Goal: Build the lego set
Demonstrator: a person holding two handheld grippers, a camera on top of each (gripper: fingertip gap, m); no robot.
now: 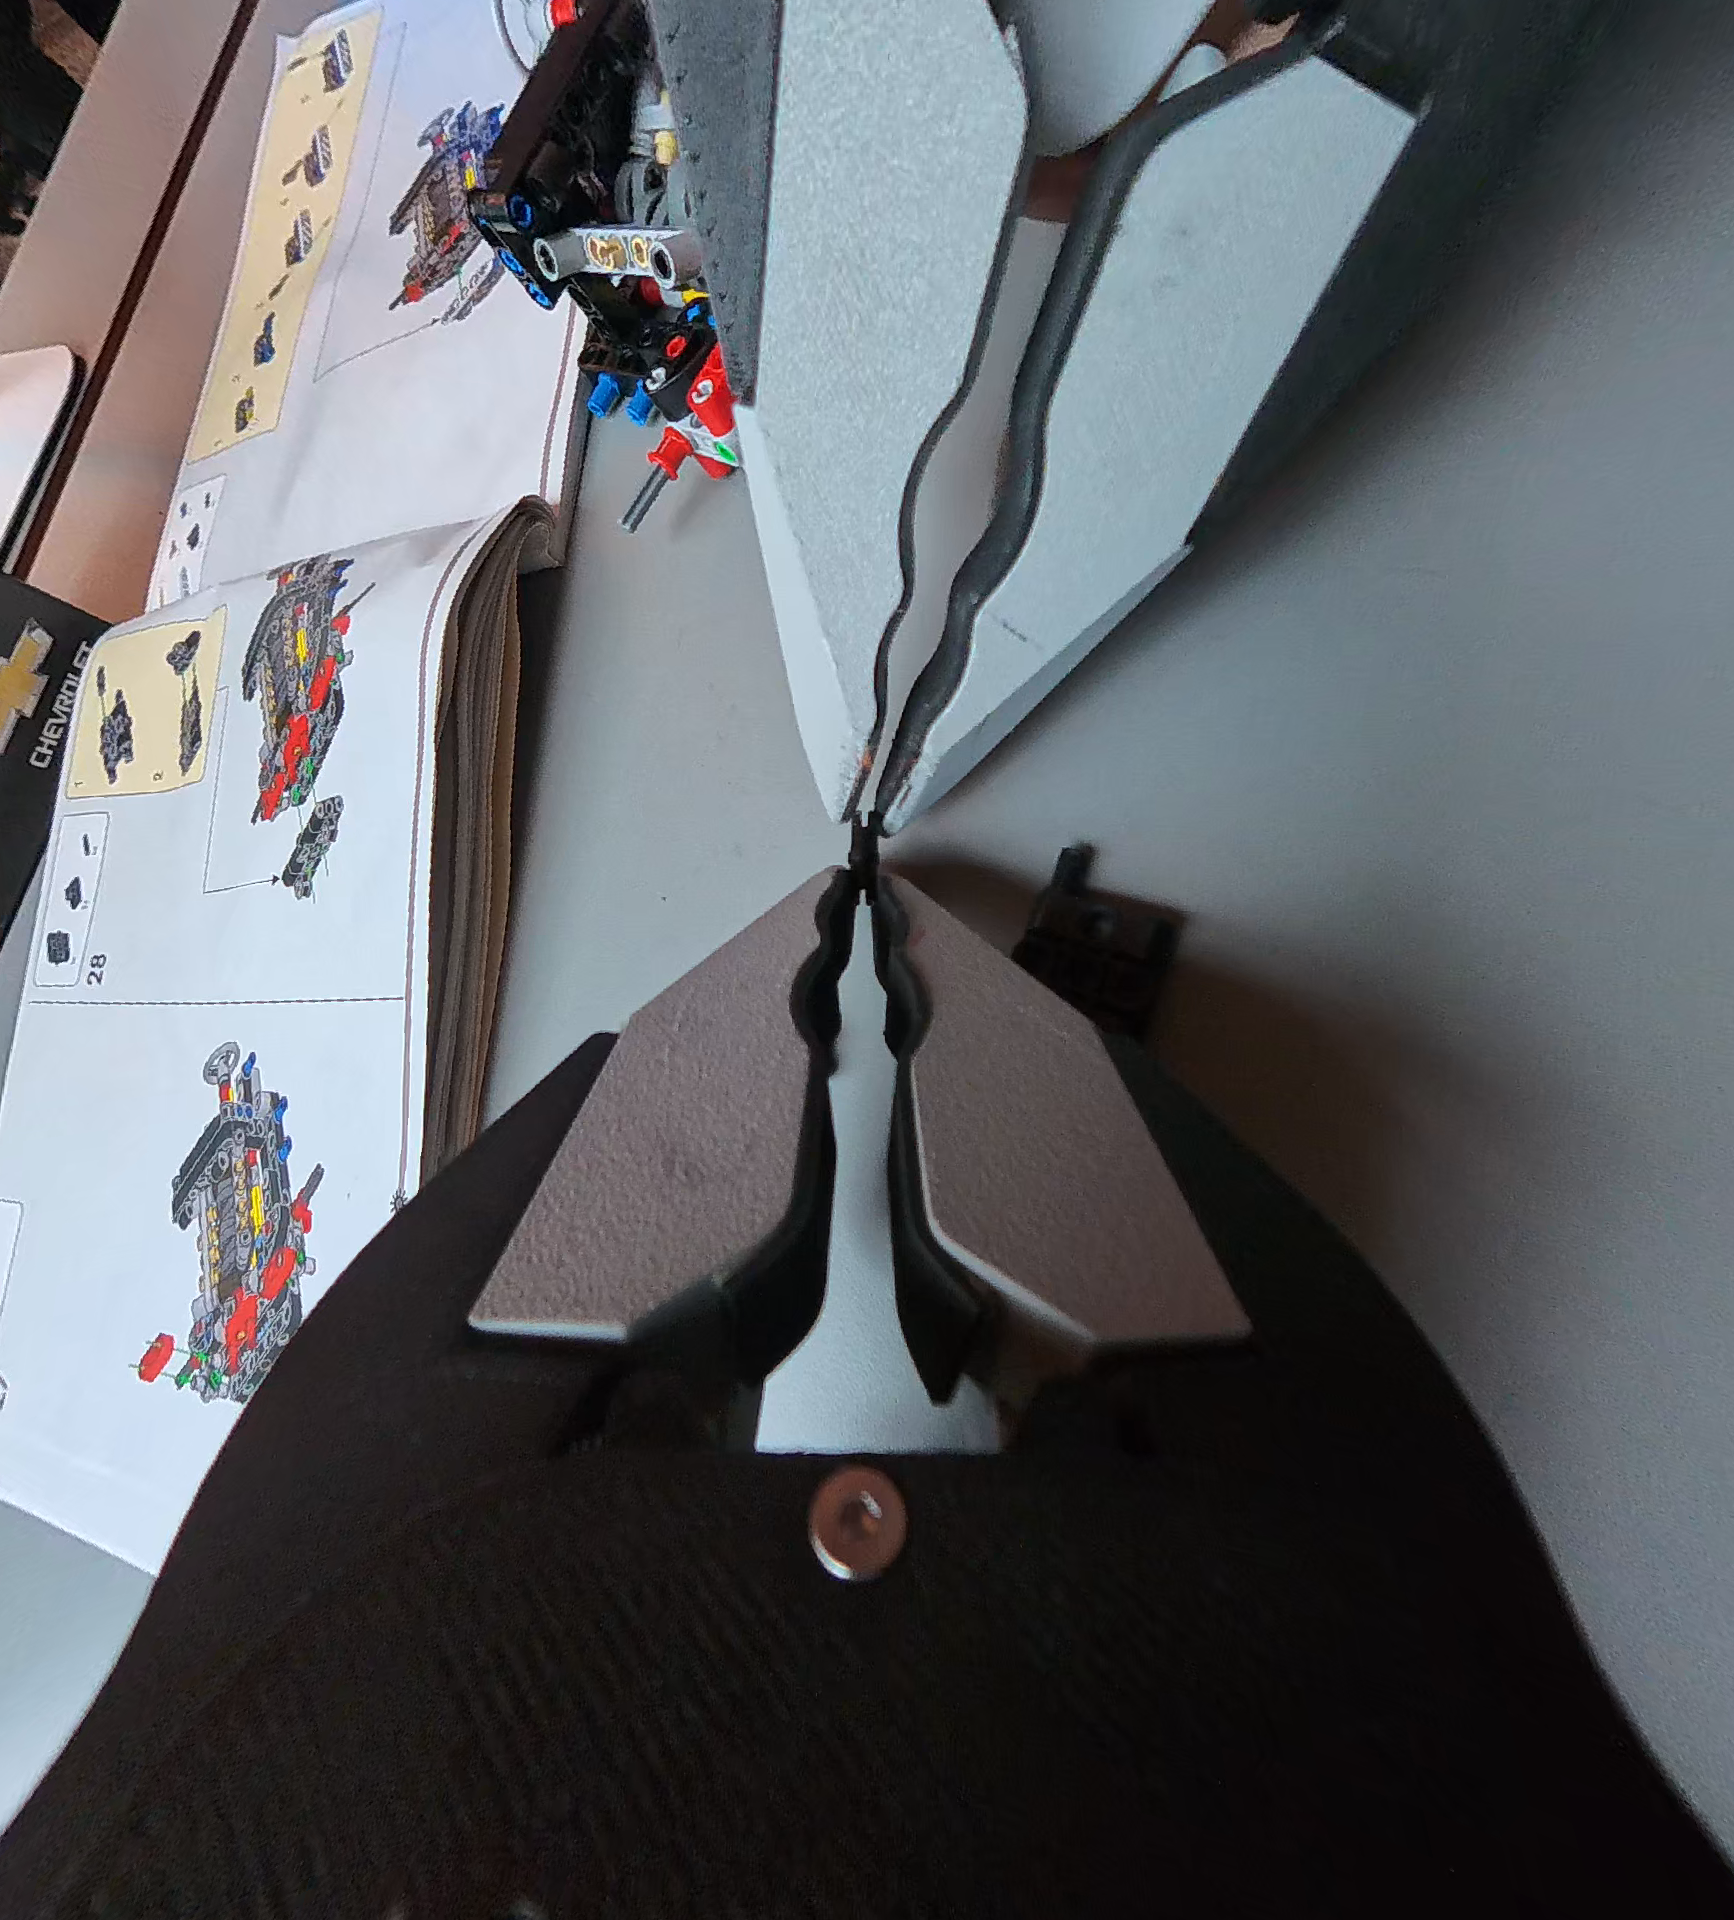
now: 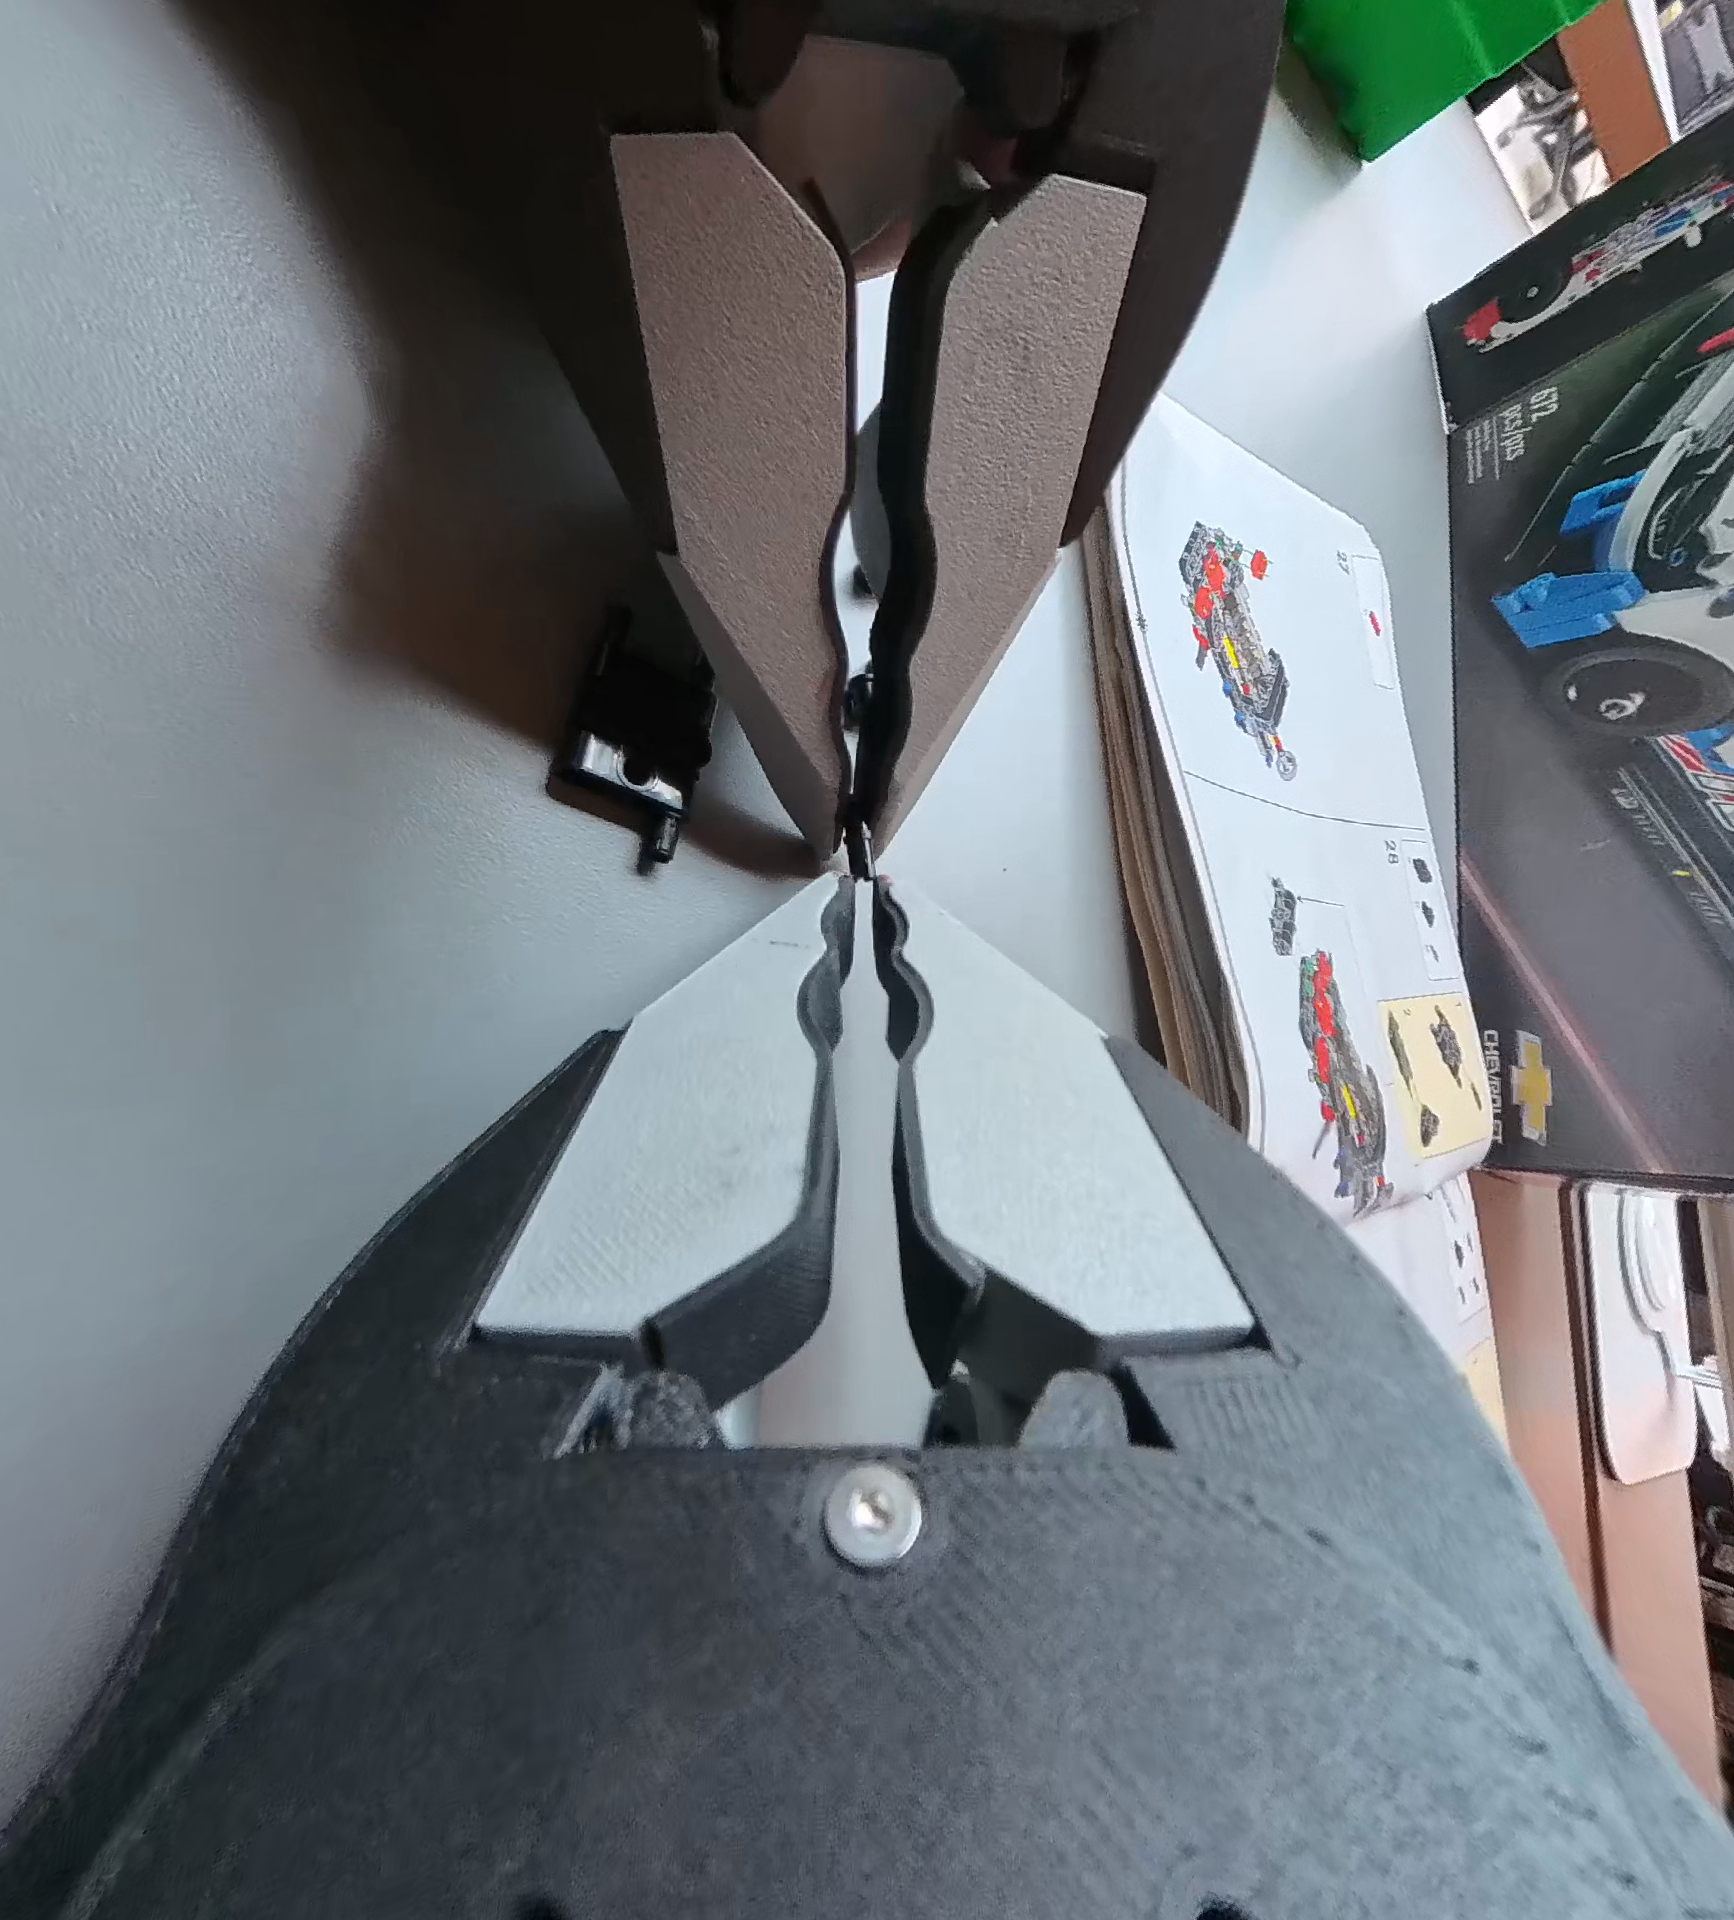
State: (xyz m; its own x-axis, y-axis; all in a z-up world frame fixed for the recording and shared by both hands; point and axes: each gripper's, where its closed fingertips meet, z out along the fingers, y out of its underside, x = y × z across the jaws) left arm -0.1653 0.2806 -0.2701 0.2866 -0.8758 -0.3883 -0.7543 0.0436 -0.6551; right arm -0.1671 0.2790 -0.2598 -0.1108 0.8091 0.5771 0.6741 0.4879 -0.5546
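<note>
My two grippers meet tip to tip over the grey table. A small black pin [image 1: 864, 850] spans the two pairs of tips, and both look shut on it. In the left wrist view my left gripper [image 1: 861, 885] comes up from below and my right gripper [image 1: 873, 812] comes down from above. In the right wrist view my right gripper [image 2: 862, 883] is below, my left gripper [image 2: 851, 823] above, and the pin [image 2: 860, 844] is between them. A small black Lego sub-assembly [image 1: 1102, 961] lies on the table just beside the tips; it also shows in the right wrist view [image 2: 634, 727].
The partly built black chassis [image 1: 614, 249] with red and blue pins rests on the open instruction booklet [image 1: 219, 987], also seen in the right wrist view [image 2: 1278, 810]. The dark set box [image 2: 1652, 727] lies beyond it, with a green bin [image 2: 1414, 62] behind.
</note>
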